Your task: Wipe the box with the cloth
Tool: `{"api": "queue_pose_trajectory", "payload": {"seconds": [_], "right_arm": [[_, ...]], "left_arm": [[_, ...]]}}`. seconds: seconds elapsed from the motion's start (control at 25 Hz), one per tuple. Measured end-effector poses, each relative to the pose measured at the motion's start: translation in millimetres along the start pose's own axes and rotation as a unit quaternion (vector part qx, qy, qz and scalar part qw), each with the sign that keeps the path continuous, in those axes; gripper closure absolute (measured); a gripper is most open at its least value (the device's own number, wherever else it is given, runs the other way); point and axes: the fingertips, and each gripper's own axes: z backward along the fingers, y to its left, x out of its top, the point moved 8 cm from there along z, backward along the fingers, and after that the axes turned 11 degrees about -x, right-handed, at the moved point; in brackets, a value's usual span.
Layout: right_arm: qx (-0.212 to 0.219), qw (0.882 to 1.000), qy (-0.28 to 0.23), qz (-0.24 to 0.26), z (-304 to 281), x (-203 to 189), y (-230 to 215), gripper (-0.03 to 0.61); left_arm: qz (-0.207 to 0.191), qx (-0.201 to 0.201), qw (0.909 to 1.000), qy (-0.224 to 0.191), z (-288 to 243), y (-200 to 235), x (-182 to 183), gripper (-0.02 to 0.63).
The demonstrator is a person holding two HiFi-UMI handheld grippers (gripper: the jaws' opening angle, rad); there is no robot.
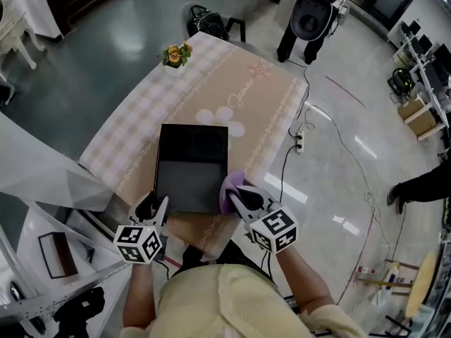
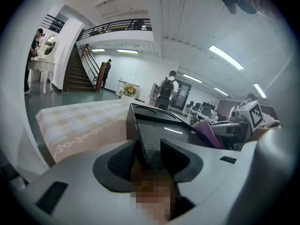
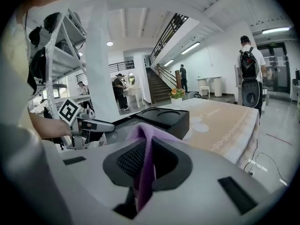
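From the head view, we see the black rectangular box (image 1: 192,164) lying on the desk (image 1: 232,83), which is covered by a checked pink-and-beige tablecloth. The box's near end is close to the desk's near edge, and we judge that a firm stroke toward us could drag it over that edge. The left tongs (image 1: 156,204) sit at its near-left corner, and the right tongs (image 1: 239,197) carry the soft purple cloth (image 1: 231,187) against its near-right side. In the left gripper view, the left tongs (image 2: 149,154) stand apart astride the box's thin left wall, with a gap showing on the inner side, so nothing is clamped. We think the box may skid or swing under the wiping. The box (image 2: 157,125) looks matt black, with a shallow sunken top that catches a pale glint. In the right gripper view, the right tongs (image 3: 149,146) are closed on the cloth (image 3: 140,131), pinching it in a narrow fold. If it bunches or slips out, the hard tips could scrape the box (image 3: 164,116), whose far end bears two round recesses.
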Motion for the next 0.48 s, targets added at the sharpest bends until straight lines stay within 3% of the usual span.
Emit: {"api": "queue_pose_trajectory", "payload": {"seconds": [0.48], "right_arm": [[0.035,0.999,0.036,-0.017,20.9,-5.2,13.0,0.531]], "left_arm": [[-0.005,-0.005,1.0000,0.004,-0.1,0.5,0.8,0.439]]}}
